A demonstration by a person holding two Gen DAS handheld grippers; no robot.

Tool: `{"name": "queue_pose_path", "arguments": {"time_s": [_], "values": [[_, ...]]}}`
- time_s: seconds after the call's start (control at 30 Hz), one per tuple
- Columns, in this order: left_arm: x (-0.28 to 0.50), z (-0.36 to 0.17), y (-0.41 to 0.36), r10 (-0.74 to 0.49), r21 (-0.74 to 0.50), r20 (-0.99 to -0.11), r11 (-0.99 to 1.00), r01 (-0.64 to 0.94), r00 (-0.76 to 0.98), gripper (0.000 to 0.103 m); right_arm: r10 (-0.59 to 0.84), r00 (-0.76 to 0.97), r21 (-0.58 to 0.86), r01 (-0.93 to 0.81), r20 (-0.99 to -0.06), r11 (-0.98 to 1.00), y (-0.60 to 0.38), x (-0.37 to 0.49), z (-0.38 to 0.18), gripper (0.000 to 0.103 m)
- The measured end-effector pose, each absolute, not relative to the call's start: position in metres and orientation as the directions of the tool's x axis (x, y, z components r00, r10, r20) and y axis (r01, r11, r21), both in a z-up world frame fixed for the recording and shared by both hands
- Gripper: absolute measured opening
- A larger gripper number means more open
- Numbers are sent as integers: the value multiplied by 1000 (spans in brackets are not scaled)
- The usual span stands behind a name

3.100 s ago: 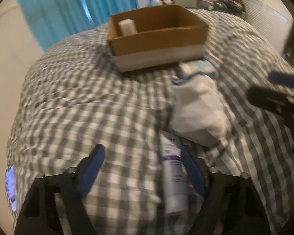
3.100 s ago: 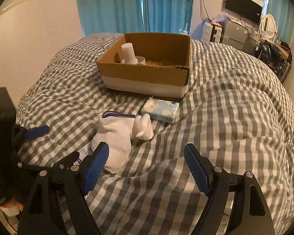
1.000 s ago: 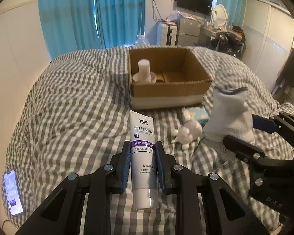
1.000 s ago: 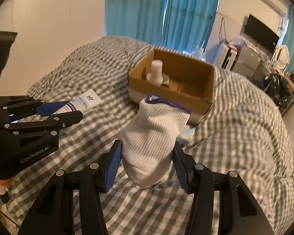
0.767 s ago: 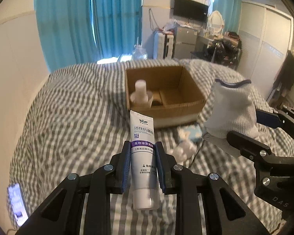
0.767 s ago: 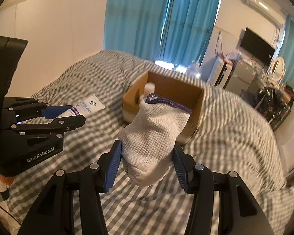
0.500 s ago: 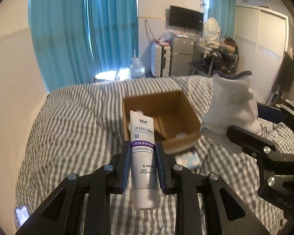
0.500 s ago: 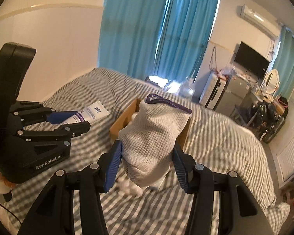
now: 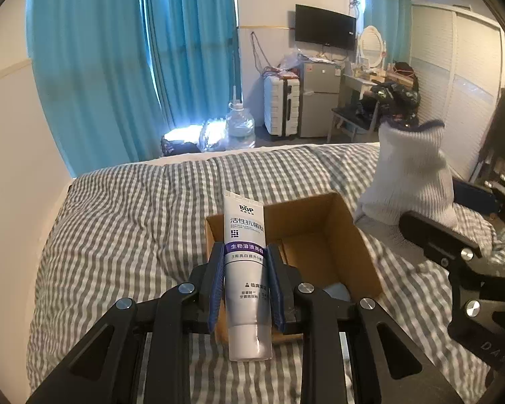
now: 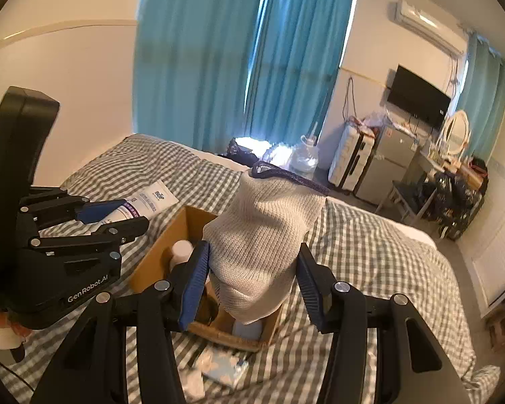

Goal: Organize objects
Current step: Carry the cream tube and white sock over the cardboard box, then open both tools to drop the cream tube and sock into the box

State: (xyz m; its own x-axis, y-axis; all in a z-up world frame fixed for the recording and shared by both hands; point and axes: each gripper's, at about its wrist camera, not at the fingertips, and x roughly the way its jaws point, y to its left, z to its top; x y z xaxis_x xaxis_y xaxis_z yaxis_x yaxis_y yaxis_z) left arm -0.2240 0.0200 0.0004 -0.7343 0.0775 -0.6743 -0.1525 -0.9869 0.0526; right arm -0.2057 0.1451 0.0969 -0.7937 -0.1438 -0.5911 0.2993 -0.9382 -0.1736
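My left gripper (image 9: pixel 245 262) is shut on a white toothpaste tube (image 9: pixel 247 269) with a purple band, held above the open cardboard box (image 9: pixel 323 222) on the checked bed. My right gripper (image 10: pixel 252 269) is shut on a white sock (image 10: pixel 266 245) with a dark blue cuff, also over the box (image 10: pixel 158 256). In the left wrist view the sock (image 9: pixel 410 181) hangs at the right, above the box's right wall. In the right wrist view the left gripper (image 10: pixel 118 217) and tube (image 10: pixel 148 200) sit at the left. A white bottle (image 10: pixel 181 249) stands inside the box.
A blue tissue pack (image 10: pixel 224 367) lies on the grey checked duvet (image 9: pixel 118 235) in front of the box. Beyond the bed are blue curtains (image 9: pixel 134 67), a water jug (image 9: pixel 240 128), a suitcase (image 9: pixel 282 104), a small fridge and a cluttered desk.
Both grippers rose and moved forward over the box, carrying the tube and the sock. The box now lies directly beneath them; the tissue pack has dropped below the right gripper.
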Motion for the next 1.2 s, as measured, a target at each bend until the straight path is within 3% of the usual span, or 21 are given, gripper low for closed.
{"name": "queue_pose_path", "arguments": {"time_s": [0.17,0.6,0.83,1.07,1.17,1.2], "values": [[-261,-31,25,87,37,-699,-987,-158,-710,24,-156,-772,-136,300,-617,-944,146,-246,63,51],[-321,-110,33,108,44,-766,-975,-219,-633,24,-84,-685,-213,337,-724,-917,144,-329,-37,51],[-320,-117,34,124,57,-751,-966,-251,-649,24,-76,-672,-218,343,-737,-914,142,-339,-58,53],[-311,-106,35,142,35,-754,-966,-255,-642,27,-102,-692,-196,339,-715,-920,145,-324,-44,56],[-301,-91,36,136,36,-750,-969,-246,-647,47,-123,-698,-158,324,-706,-933,154,-318,-30,57],[-298,-86,37,135,34,-747,-970,-241,-651,60,-129,-704,-148,318,-698,-936,157,-315,-24,59]]}}
